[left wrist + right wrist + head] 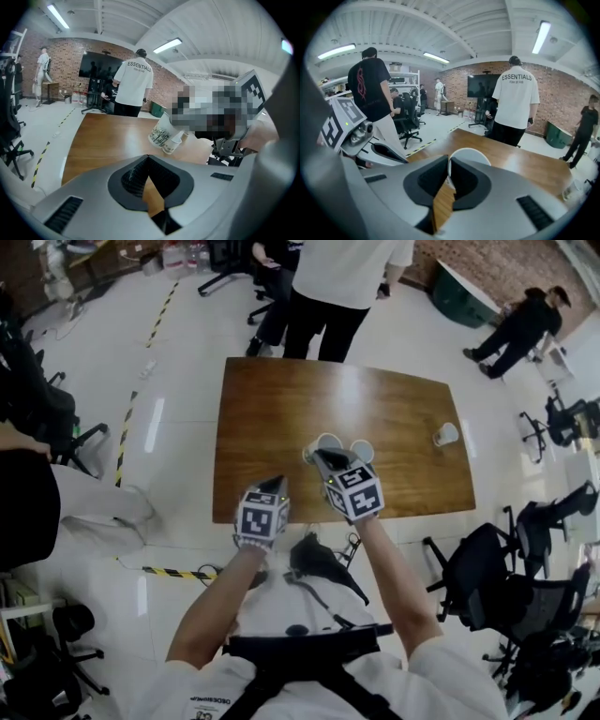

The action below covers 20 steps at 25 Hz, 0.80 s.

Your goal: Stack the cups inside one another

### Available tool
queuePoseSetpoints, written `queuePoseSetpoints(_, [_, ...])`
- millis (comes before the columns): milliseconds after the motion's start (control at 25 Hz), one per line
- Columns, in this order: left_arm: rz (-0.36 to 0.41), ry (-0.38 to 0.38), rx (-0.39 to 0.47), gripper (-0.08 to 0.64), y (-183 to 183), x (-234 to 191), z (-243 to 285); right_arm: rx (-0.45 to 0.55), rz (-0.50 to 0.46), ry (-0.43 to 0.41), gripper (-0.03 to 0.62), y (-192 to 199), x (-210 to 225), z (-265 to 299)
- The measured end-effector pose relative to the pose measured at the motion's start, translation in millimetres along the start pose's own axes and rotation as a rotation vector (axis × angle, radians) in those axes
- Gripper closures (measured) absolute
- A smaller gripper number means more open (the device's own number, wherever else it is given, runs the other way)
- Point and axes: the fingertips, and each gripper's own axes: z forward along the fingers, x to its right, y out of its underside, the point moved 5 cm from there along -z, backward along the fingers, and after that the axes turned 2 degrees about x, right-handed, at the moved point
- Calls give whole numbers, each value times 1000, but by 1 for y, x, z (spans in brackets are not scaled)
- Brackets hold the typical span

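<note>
1. The right gripper (447, 174) was nipped onto the rim wall of the large white cup (160, 131), one jaw inside the mouth and one outside. The cup hung tilted over the near middle of the table (281, 418).
2. The left gripper (149, 172) was pressed together on nothing, hovering at the table's near edge, left of the right gripper.
3. A smaller cup (172, 144) sat just beside the large one. I could not tell whether the two were touching.
4. A third cup (446, 434) lay on its side near the table's right edge, well apart from the others.
5. Risk: the pinch held only one side of a thin wall, so the large cup could pivot or slip out if it was swung quickly.
6. Risk: the tilted base hung close to the smaller cup, so a careless lowering could knock it over.
7. Risk: the order could go wrong. The large cup probably would not fit inside the smaller one, so it should be the outer shell.
8. Risk: the third cup could roll off the right edge if it was nudged rather than gripped.
</note>
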Motion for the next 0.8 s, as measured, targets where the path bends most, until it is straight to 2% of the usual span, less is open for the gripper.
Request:
queuePoseSetpoints(200, [52, 57, -11, 560, -9, 39, 21, 23, 22, 85, 558, 11, 47, -44])
queuePoseSetpoints(440, [94, 111, -26, 560, -15, 76, 44, -17, -28, 167, 558, 25, 92, -78])
queuePoseSetpoints(640, [99, 125, -41, 560, -16, 92, 59, -66, -84, 183, 558, 33, 117, -86])
queuePoseSetpoints(800, [83, 130, -40, 560, -19, 97, 68, -106, -128, 161, 558, 39, 125, -78])
